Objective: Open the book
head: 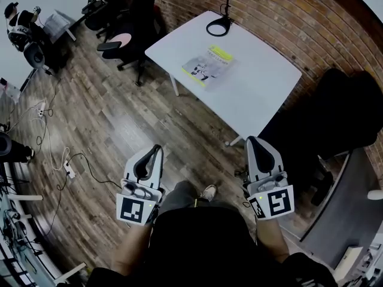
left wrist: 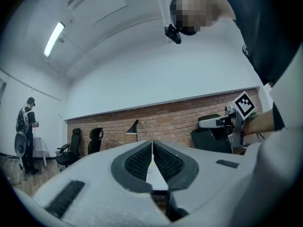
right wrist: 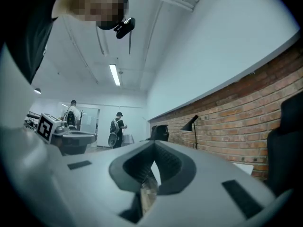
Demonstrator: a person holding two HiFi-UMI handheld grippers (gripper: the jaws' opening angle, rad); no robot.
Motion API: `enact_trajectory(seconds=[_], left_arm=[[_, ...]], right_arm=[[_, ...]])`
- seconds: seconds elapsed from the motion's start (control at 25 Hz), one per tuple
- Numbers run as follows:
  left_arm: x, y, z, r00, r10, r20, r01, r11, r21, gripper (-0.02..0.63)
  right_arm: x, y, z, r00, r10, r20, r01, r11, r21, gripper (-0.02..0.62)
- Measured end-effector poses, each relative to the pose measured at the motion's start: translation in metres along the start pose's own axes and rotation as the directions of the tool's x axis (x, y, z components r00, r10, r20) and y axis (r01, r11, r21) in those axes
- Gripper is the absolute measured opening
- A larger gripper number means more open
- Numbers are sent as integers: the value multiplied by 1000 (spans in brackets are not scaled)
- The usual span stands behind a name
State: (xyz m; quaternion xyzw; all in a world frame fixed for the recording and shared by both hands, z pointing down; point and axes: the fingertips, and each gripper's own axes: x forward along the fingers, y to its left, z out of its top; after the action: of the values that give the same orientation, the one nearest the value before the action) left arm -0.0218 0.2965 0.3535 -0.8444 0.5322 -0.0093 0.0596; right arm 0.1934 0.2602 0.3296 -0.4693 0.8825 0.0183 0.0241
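The thin book with a grey picture cover and a yellow-green edge (head: 207,66) lay shut and flat on the white square worktop (head: 263,91), in the upper middle of the head view. It was near the black desk lamp with a round base (head: 219,25). Bare worktop lay all around it, so I think it would be easy to reach from the near side.

The left gripper (head: 157,150) and the right gripper (head: 252,141) were low in that view, close to the person's body. They were over the brown wooden floor (head: 102,124) and well apart from the book. Both pointed level toward the worktop. The dark ribbed fingers (left wrist: 137,161) of each were clenched tip to tip, with nothing between them. They were likely kept closed because nothing was near enough to grab. The opening had not begun, and the fingers would have to part first to catch the cover.
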Motion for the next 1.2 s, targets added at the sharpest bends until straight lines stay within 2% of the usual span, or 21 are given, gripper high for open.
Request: enact_trajectory(seconds=[0.24,0.52,0.64,1.04,1.2], left_arm=[[8,7,-17,999,21,-31,-21,1000,-12,32],[57,32,-39,999,-35,-36,33,998,-54,32],[87,58,-40,997,-67,-24,65,996,-55,32],[186,172,-54,992,-127,19,128,987,-93,32],[210,196,-61,983,-184,22,185,976,-114,32]], right_arm=[[19,0,-18,998,45,-46,-44,999,18,14],[63,-21,-32,997,3,-80,-1,1000,20,14],[95,-32,-39,994,-30,-107,32,999,23,14],[235,-33,-51,979,-43,-199,36,999,-39,14],[270,-31,-47,974,-74,-212,65,997,-49,14]])
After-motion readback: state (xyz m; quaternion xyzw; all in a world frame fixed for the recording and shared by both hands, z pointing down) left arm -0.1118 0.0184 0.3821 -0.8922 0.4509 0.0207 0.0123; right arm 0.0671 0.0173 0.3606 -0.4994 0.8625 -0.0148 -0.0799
